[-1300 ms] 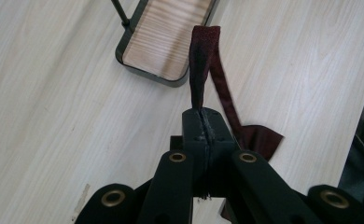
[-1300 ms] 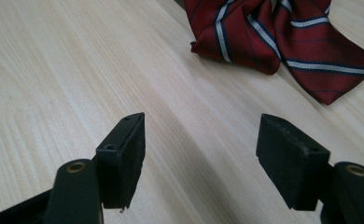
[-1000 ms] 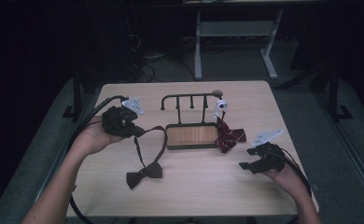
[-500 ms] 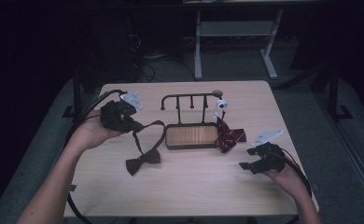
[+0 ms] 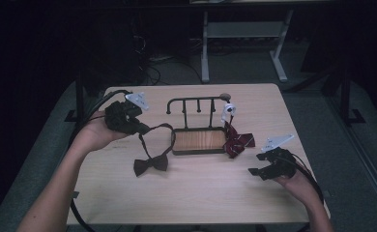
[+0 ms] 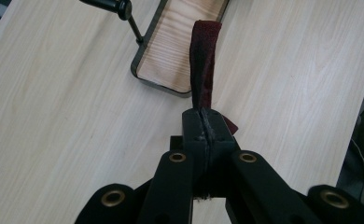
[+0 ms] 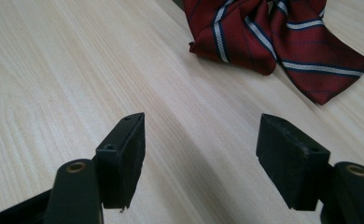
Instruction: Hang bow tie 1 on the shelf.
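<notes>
Left gripper (image 5: 139,127) clamped on dark bow tie's strap (image 6: 202,65), left of wooden tray (image 5: 198,141); bow (image 5: 150,164) lies on table (image 5: 196,193) off tray's front-left corner. Right gripper (image 5: 260,171), jaws apart, front-right of tray, bare tabletop between. Striped bow tie (image 7: 283,39) cut off at frame top.

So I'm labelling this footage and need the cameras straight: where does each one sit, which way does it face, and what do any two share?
High view: above the person's side, facing forward and down on the pale wooden table; both forearms, left gripper, right gripper.
Left gripper view: on that gripper, looking along shut jaws clamping the dark maroon bow tie's strap toward the black-framed wooden tray rack.
Right gripper view: along open jaws, right gripper, toward the red striped bow tie.
Shared: high and left gripper views both show rack and strap.
</notes>
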Available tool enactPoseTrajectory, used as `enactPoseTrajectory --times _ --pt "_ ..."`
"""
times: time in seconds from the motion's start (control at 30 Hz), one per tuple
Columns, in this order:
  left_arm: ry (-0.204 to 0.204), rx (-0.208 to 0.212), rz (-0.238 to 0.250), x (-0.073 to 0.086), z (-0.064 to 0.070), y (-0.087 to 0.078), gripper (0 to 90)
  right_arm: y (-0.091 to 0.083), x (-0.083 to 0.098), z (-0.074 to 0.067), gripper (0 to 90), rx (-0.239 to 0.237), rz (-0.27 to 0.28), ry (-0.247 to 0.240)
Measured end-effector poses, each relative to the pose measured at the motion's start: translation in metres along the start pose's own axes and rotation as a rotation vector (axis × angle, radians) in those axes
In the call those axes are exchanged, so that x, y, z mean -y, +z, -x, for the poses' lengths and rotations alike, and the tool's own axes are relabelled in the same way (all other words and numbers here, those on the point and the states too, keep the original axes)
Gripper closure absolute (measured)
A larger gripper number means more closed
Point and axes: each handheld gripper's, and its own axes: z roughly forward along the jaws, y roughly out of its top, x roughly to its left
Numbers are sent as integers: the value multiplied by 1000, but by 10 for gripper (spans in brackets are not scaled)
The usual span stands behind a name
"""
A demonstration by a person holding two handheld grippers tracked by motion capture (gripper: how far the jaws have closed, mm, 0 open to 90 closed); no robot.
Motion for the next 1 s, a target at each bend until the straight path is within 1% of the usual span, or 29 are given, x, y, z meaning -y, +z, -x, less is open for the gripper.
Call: enactPoseTrajectory --times 0.07,0.2,0.37,0.43,0.57,0.63,0.73,0.8,1.0 --pt "-2 1 0 0 0 0 898 -1 1 0 327 -1 2 5" --pt "-3 -5 2 0 0 -1 897 1 0 -1 327 0 -5 -2" --pt "-5 -7 3 1 0 -4 897 1 -2 -1 327 -3 1 -7" --pt "-7 -2 3 -1 -2 -5 898 1 -1 -1 327 -5 -6 -8" --pt "-6 1 5 -4 -3 -6 898 0 -1 0 327 -3 1 -4" --pt "0 3 2 -5 -4 -6 898 0 -1 0 327 -4 -1 -2" --pt "-5 6 -3 -6 -6 -5 898 1 0 0 327 -4 -4 -2" --pt "-3 3 -5 -6 -7 -6 898 1 -1 0 327 -4 -2 -3" --pt "-18 -5 7 -8 -12 -9 898 1 -1 0 327 -7 -2 -7"
